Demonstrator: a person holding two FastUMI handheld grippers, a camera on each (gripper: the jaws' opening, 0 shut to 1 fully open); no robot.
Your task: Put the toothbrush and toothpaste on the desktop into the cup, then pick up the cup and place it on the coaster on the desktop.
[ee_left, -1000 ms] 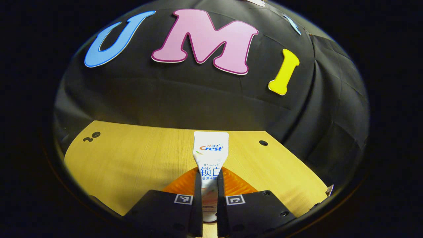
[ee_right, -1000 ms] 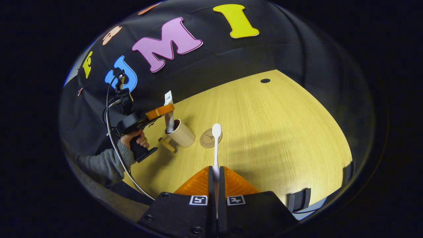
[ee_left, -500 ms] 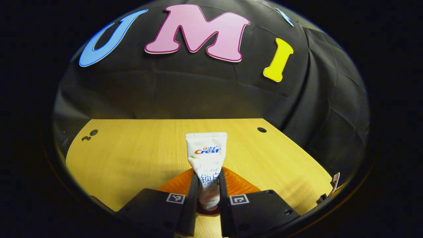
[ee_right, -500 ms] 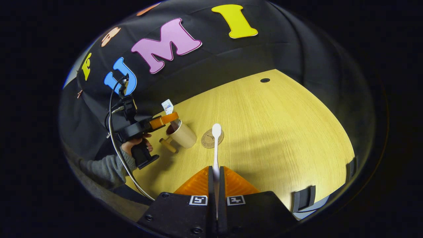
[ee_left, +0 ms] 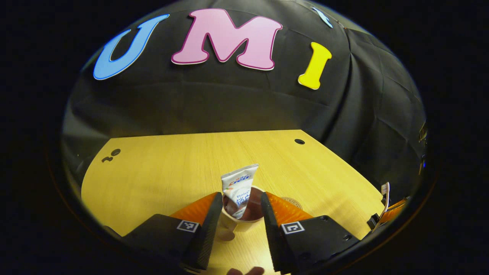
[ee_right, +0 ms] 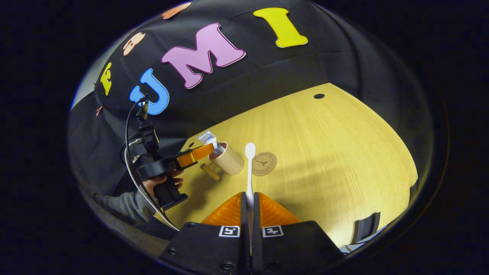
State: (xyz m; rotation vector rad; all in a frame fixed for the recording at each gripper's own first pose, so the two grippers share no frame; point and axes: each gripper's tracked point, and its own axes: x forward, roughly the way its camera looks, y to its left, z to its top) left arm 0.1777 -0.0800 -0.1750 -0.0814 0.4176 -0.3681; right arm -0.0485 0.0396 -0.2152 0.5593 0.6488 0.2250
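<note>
Table scene: left hand-held gripper (ee_left: 237,225) has just spread, dropping the toothpaste (ee_left: 239,187) into the cup (ee_left: 240,217), while the right hand-held gripper (ee_right: 249,206) still pinches the toothbrush (ee_right: 250,168).

In the left gripper view, the cup (ee_left: 241,218) stands on the worktop (ee_left: 160,168) between the parted fingers of my left hand-held gripper (ee_left: 238,225); the toothpaste (ee_left: 238,188) leans in the cup; the coaster (ee_left: 292,201) lies just behind-right of it; in the right gripper view, my right hand-held gripper (ee_right: 249,229) holds the toothbrush (ee_right: 250,168) above the worktop, between cup and coaster.
</note>
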